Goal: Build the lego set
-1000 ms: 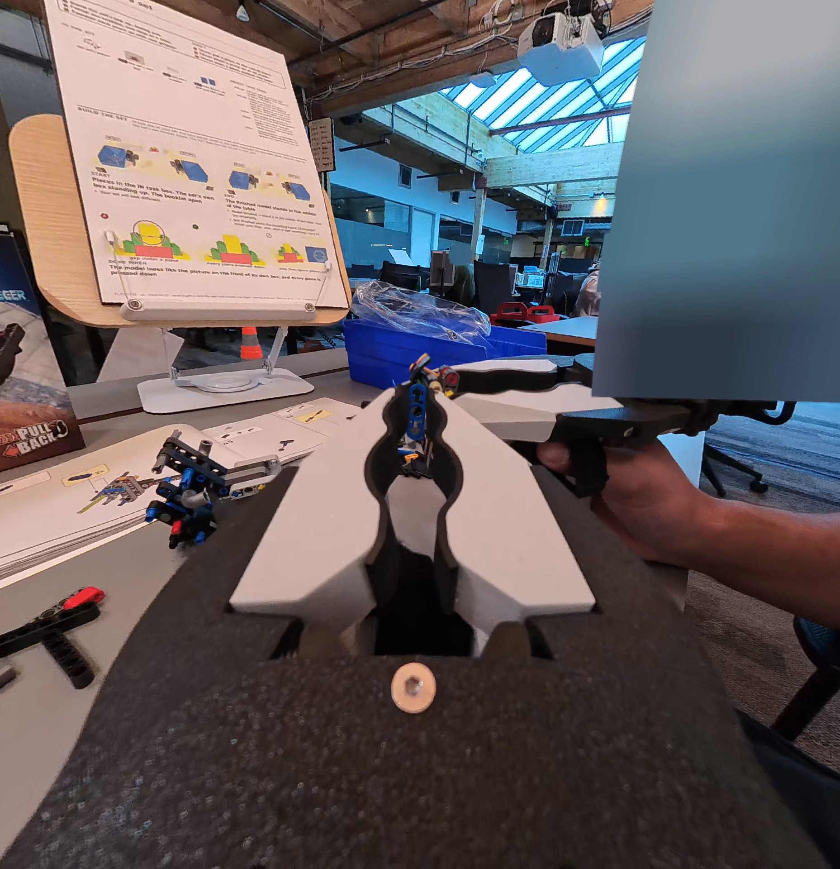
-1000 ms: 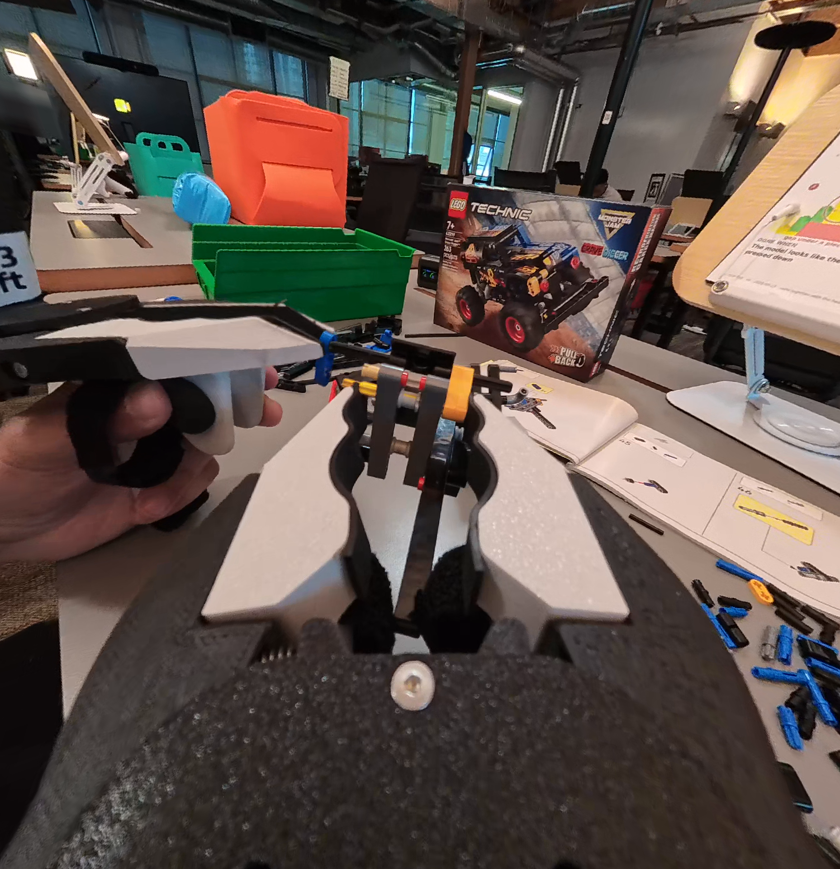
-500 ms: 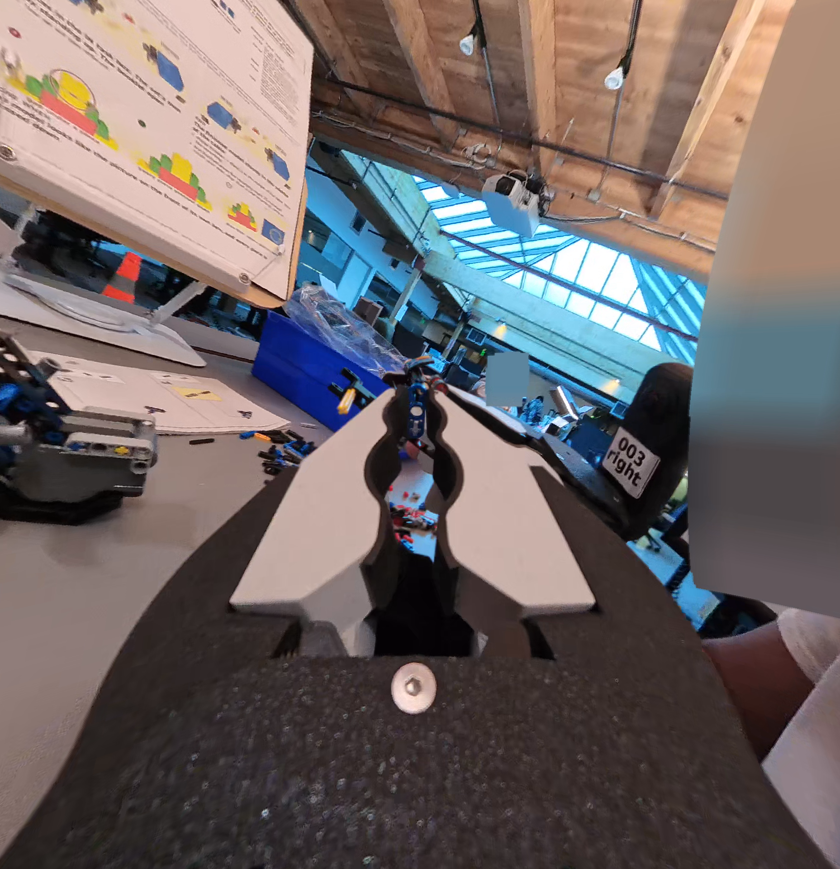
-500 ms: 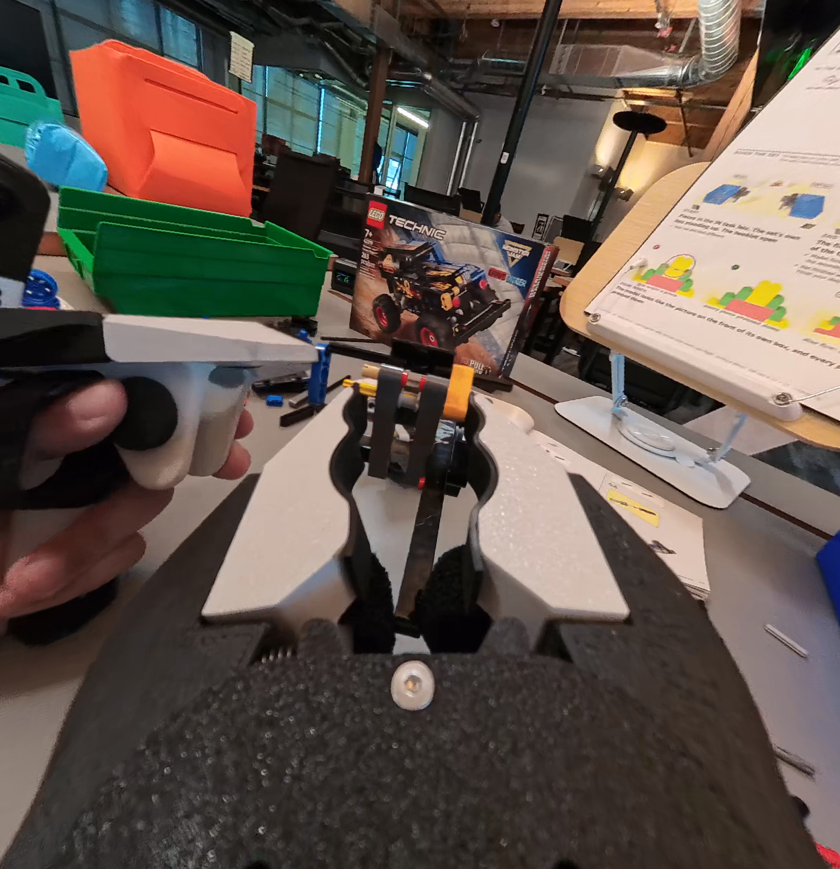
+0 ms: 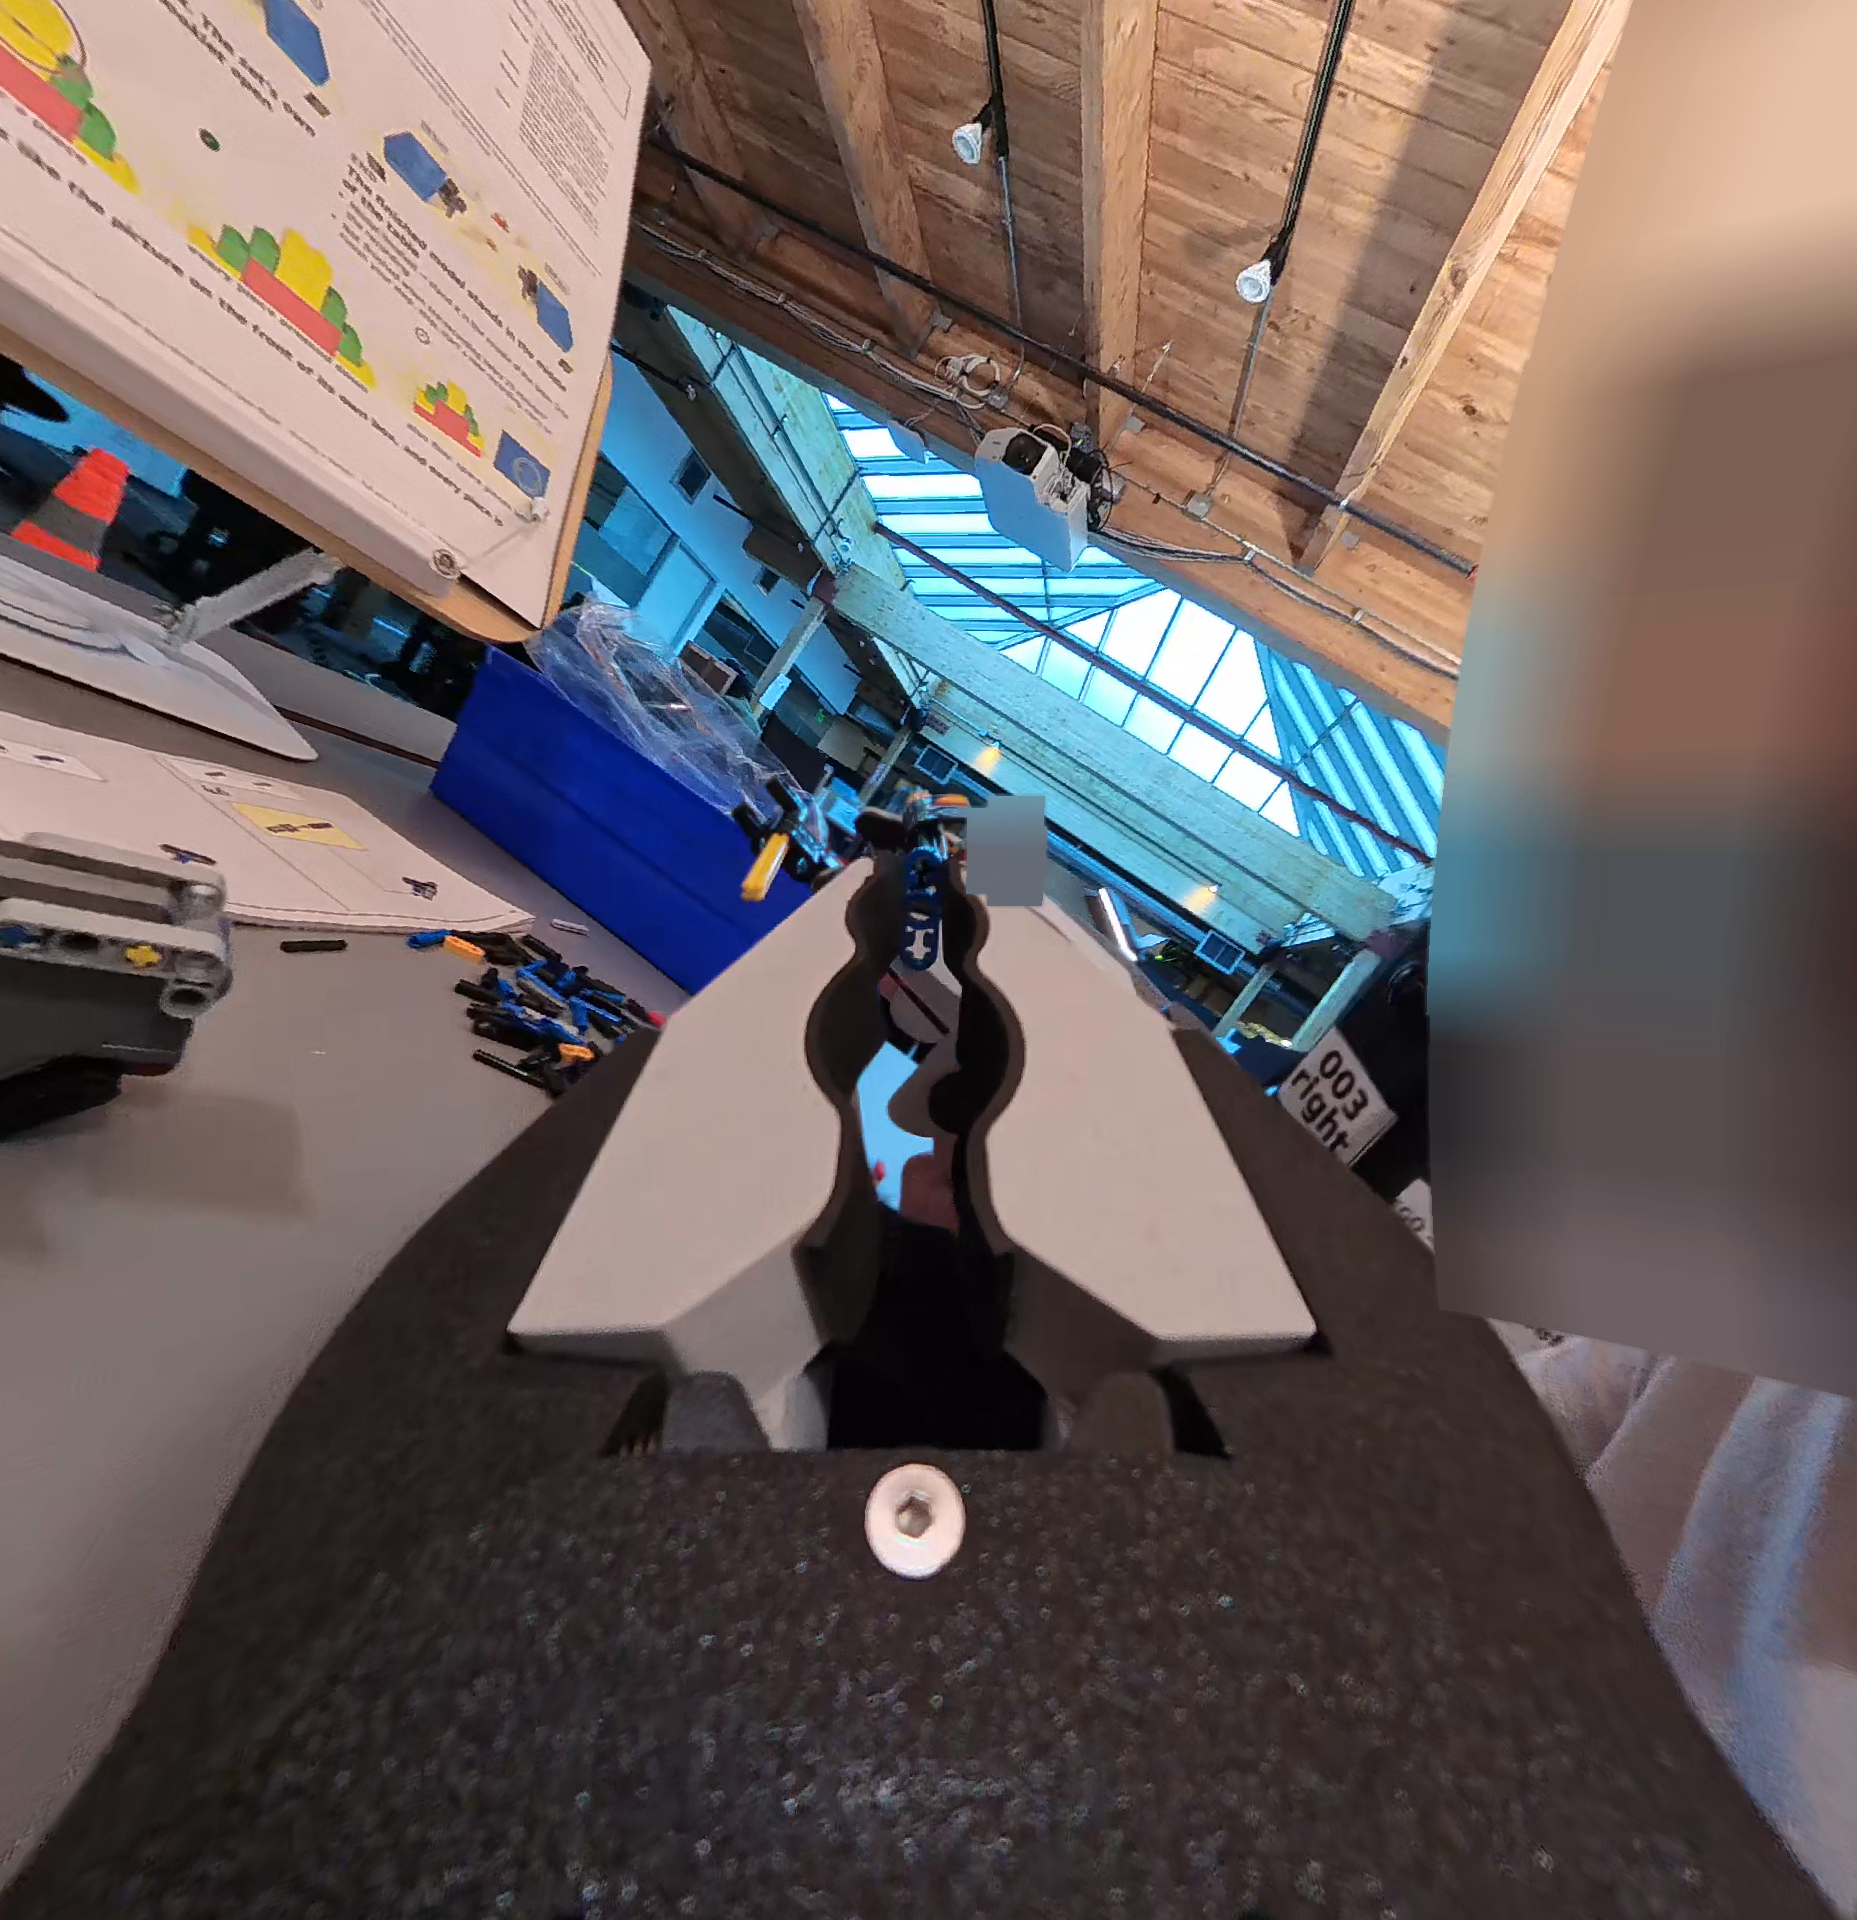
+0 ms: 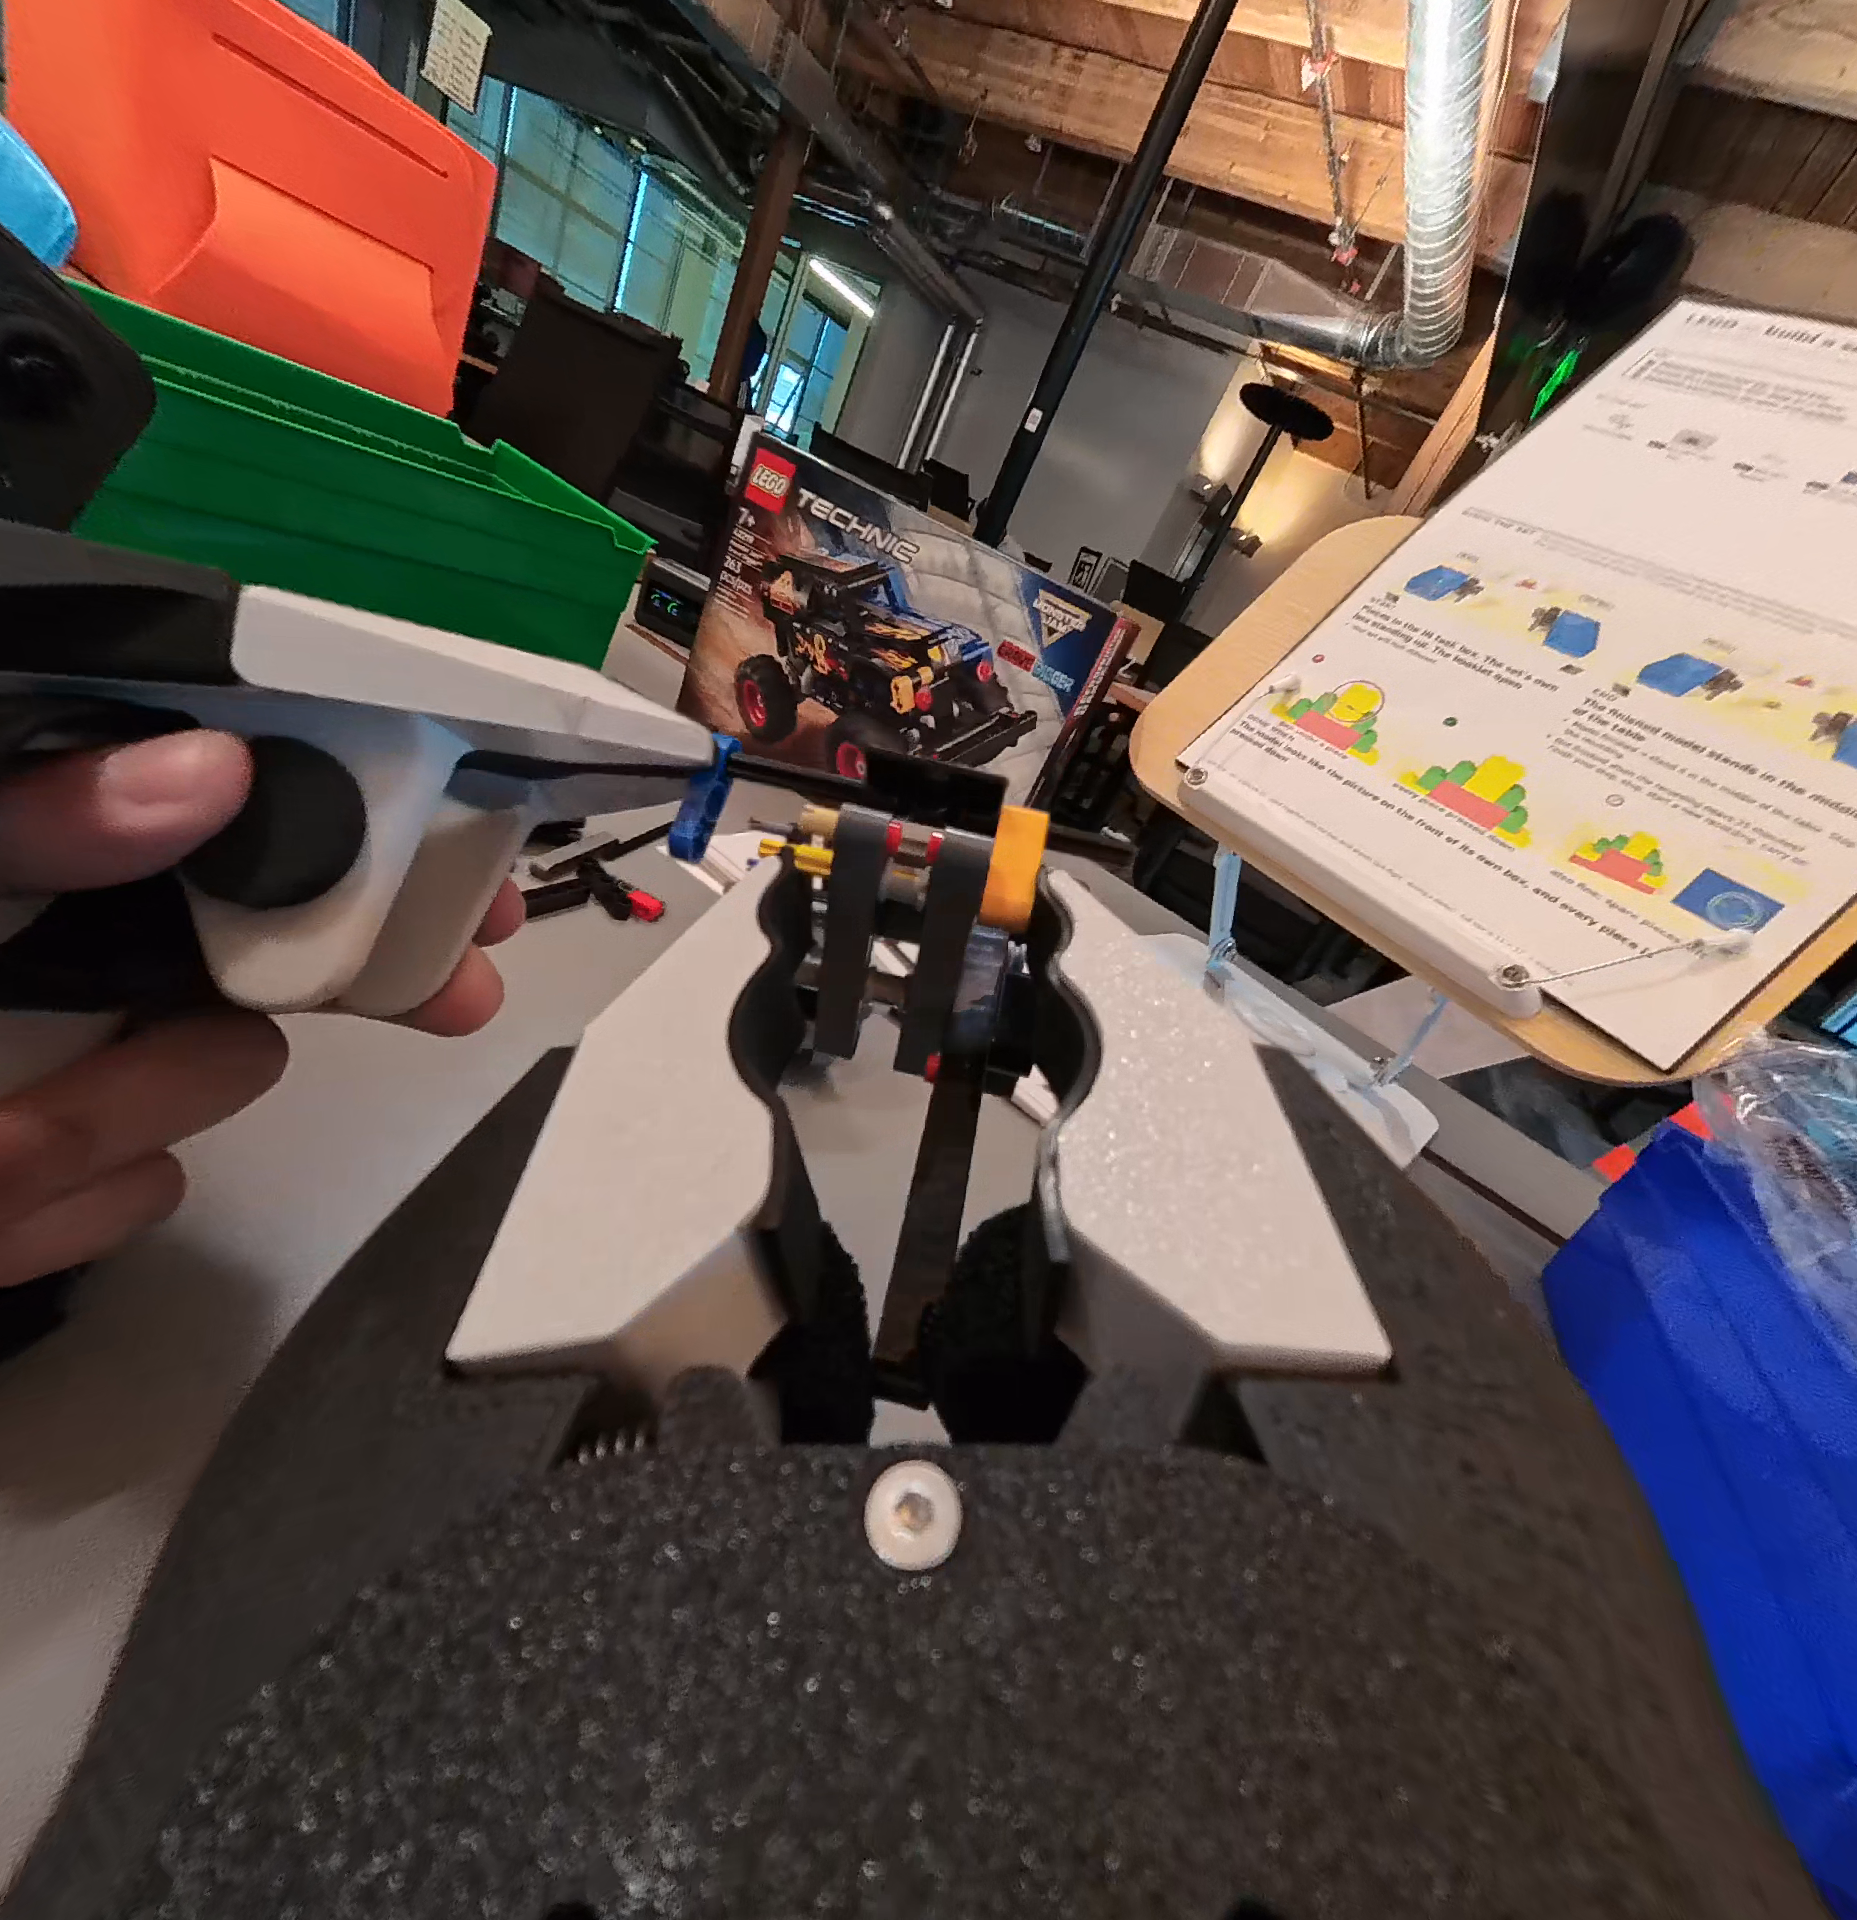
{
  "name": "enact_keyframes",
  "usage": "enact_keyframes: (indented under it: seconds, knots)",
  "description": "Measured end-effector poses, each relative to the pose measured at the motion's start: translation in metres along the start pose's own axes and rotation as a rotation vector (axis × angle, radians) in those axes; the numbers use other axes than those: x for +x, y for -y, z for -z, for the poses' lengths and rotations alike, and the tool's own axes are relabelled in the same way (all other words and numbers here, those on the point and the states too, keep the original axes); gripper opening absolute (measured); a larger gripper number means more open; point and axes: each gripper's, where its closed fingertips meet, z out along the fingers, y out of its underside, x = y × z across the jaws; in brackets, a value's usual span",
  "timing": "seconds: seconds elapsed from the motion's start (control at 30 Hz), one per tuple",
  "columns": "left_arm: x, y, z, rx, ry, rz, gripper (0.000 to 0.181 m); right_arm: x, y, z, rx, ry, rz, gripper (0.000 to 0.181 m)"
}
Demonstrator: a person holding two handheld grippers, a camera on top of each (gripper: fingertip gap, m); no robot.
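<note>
My left gripper (image 5: 919, 883) is shut on a small blue Lego piece (image 5: 919, 904) at its tips. My right gripper (image 6: 908, 883) is shut on a Lego sub-assembly (image 6: 945, 935) of dark grey beams, a long black beam and a yellow-orange part. In the right wrist view the left gripper (image 6: 685, 753) comes in from the left, held by a hand. It holds the blue piece (image 6: 700, 805) against a thin black axle at the sub-assembly's top left. The sub-assembly also shows in the left wrist view (image 5: 789, 842), just beyond the left tips. Both are held above the table.
A partly built grey chassis (image 5: 93, 935) and a pile of loose pins (image 5: 539, 1018) lie on the grey table. A blue bin (image 5: 591, 800), an instruction board on a stand (image 6: 1526, 727), the set's box (image 6: 882, 644), a green bin (image 6: 332, 520) and an open booklet (image 5: 280, 852) surround the work area.
Both grippers have turned right and tilted upward together, so more ceiling and the blue bin show. Each still holds its piece, and the two stay close.
</note>
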Motion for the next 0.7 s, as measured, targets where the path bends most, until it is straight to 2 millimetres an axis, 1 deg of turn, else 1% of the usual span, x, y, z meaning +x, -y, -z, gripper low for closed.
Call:
enact_keyframes:
  seconds: [0.23, 0.37, 0.53, 0.7]
  knots:
    - [-0.0001, 0.0003, -0.0018, 0.029, -0.025, 0.138, 0.005, 0.0036, 0.0023, 0.0006, 0.005, -0.051, 0.079, 0.041]
    - [-0.0001, -0.0003, -0.0027, 0.03, -0.021, 0.139, 0.006, 0.0051, 0.0025, 0.0014, 0.001, -0.07, 0.114, 0.041]
    - [-0.0002, -0.0009, -0.0031, 0.04, -0.036, 0.216, 0.006, 0.0052, 0.0022, 0.0022, -0.007, -0.084, 0.148, 0.041]
    - [0.0006, -0.0021, -0.0037, 0.002, -0.05, 0.225, 0.005, 0.005, 0.0007, 0.0021, -0.009, -0.062, 0.126, 0.041]
